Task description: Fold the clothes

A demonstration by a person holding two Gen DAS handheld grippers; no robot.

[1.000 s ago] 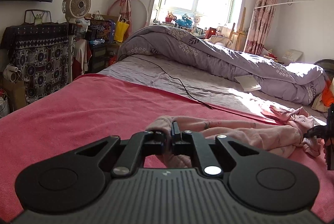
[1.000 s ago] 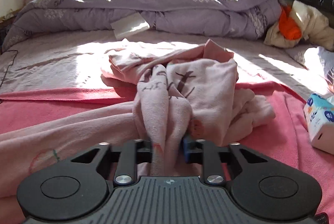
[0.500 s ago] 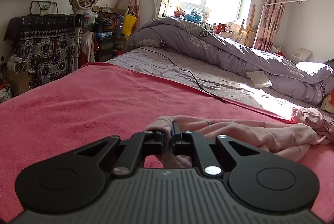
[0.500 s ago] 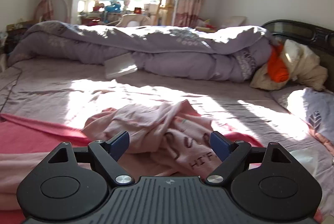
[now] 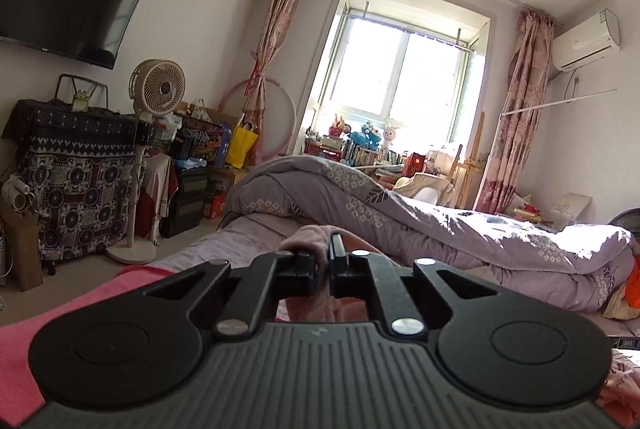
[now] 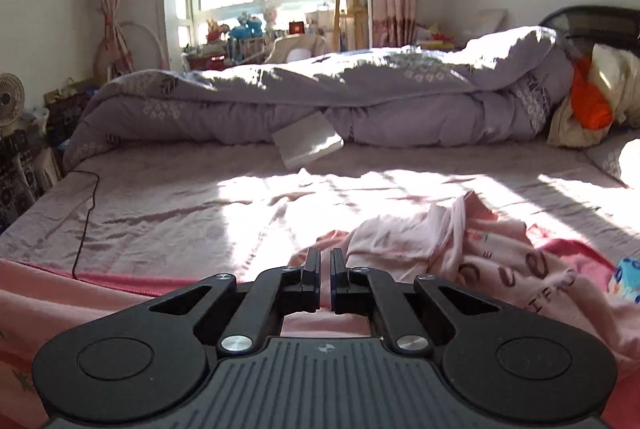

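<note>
A pale pink garment with printed letters [image 6: 500, 261] lies crumpled on the red blanket [image 6: 120, 283] at the near side of the bed. My left gripper [image 5: 322, 261] is shut on a fold of the pink garment [image 5: 308, 235] and holds it lifted above the bed. My right gripper [image 6: 325, 265] is shut and empty, just left of the garment heap; no cloth shows between its fingers.
A rolled lilac duvet [image 6: 320, 101] lies across the far side of the bed with a white book [image 6: 308, 145] against it. A black cable [image 6: 86, 205] runs over the sheet. A tissue pack [image 6: 626, 279] sits at right. A fan [image 5: 158, 89] and cabinet [image 5: 76, 181] stand left.
My left gripper has lifted and tilted up with the garment fold in it. My right gripper let go of the garment, opened wide, then closed empty and drew back left.
</note>
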